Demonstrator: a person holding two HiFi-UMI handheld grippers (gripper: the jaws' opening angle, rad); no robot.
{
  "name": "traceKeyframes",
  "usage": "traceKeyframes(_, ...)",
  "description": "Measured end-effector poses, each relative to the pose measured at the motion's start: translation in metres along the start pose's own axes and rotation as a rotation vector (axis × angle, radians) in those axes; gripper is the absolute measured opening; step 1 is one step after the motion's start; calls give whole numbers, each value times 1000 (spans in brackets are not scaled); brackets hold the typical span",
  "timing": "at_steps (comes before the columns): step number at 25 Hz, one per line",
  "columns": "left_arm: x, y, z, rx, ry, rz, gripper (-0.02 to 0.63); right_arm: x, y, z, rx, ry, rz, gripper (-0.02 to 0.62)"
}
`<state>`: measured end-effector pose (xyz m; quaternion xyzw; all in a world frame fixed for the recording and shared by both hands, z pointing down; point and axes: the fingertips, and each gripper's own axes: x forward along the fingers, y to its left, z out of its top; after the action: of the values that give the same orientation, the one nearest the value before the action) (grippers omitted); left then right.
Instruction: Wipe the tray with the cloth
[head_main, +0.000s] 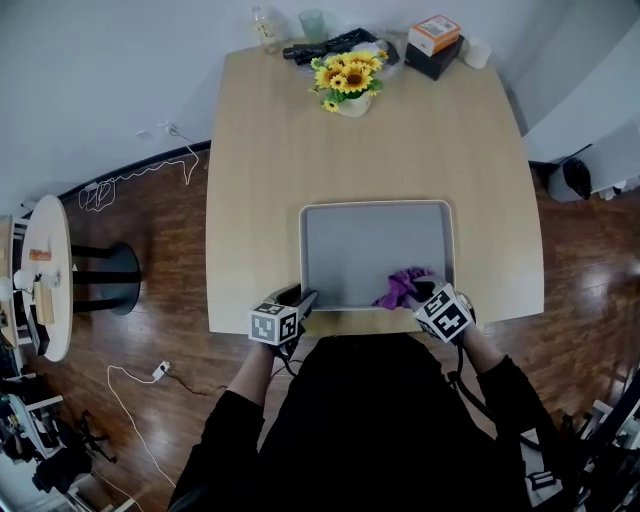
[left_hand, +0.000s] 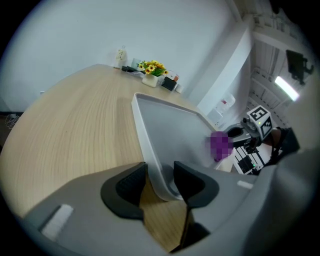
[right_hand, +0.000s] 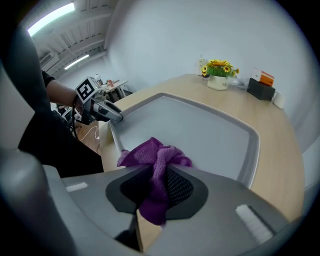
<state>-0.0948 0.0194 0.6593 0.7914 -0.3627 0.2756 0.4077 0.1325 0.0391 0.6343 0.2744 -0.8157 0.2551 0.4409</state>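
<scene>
While left gripper (left_hand: 160, 176) pinches tray (left_hand: 172, 131), right (right_hand: 159, 176) clamps cloth (right_hand: 156, 152).

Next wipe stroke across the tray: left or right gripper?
Right. The right gripper is shut on the purple cloth at the near right corner of the tray; the left gripper grips its near left rim, likely steadying it.

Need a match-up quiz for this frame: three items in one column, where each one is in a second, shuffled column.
1. cloth
2. tray
3. sunflowers

A. at the far end of the table
B. pinched in the right gripper
C. near-left corner rim gripped by the left gripper

Pairs: 1-B, 2-C, 3-A
</scene>
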Motion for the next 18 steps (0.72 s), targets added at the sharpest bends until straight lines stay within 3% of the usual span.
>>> traceKeyframes(3, 0, -1, 0, -17, -5, 12, 163, 10, -24, 22, -46, 0, 33, 74)
traceKeyframes(6, 0, -1, -1, -31, -19, 21, 161, 24, -62, 62, -99, -22, 11, 74)
traceKeyframes(11, 0, -1, 1, -46, -41, 30, 161, 40, -123, 118, -41, -60, -67, 75)
traceKeyframes(14, 0, 0, 1, -48, -47, 30, 161, 41, -130, 126, -20, -68, -97, 75)
traceKeyframes(18, -2, 1, 1, -49, -53, 28, 161, 38, -110, 114, -18, -82, -111, 75)
